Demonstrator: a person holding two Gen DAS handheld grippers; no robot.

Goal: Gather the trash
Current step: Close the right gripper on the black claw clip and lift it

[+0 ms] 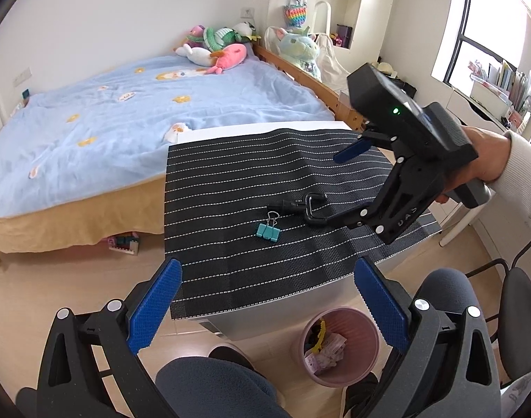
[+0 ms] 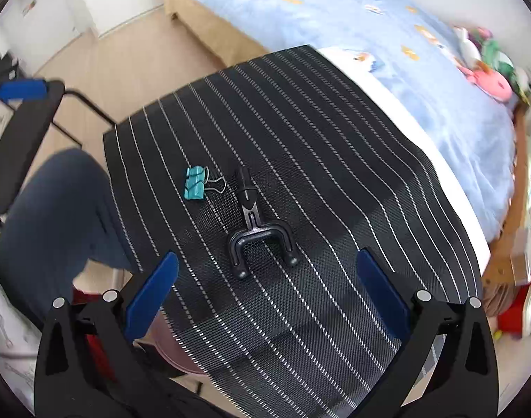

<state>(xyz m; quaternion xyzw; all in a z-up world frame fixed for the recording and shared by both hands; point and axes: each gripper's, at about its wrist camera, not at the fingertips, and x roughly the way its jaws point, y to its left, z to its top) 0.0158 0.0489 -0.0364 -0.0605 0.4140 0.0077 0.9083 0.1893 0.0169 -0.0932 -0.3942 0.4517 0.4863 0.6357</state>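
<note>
Right wrist: black hook (image 2: 253, 223) stem points away, between spread right tongs (image 2: 267, 291).

Left claw (image 1: 265, 303) and right claw (image 2: 265, 292), jaws wide apart, empty.

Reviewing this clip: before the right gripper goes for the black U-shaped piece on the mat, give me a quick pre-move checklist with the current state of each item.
1. Right gripper open: ok, jaws stand wide apart.
2. Black U-shaped piece lying free on the striped mat: ok, nothing lies on it.
3. Piece lined up between the right jaws: ok, it sits ahead, roughly centred.
4. Teal binder clip out of the way: ok, apart from the piece, off to one side.
5. Pink trash bin ready: ok, on the floor below the table edge, already holding scraps.
6. Left gripper clear of the path: ok, open and empty, held back over the near edge.
</note>
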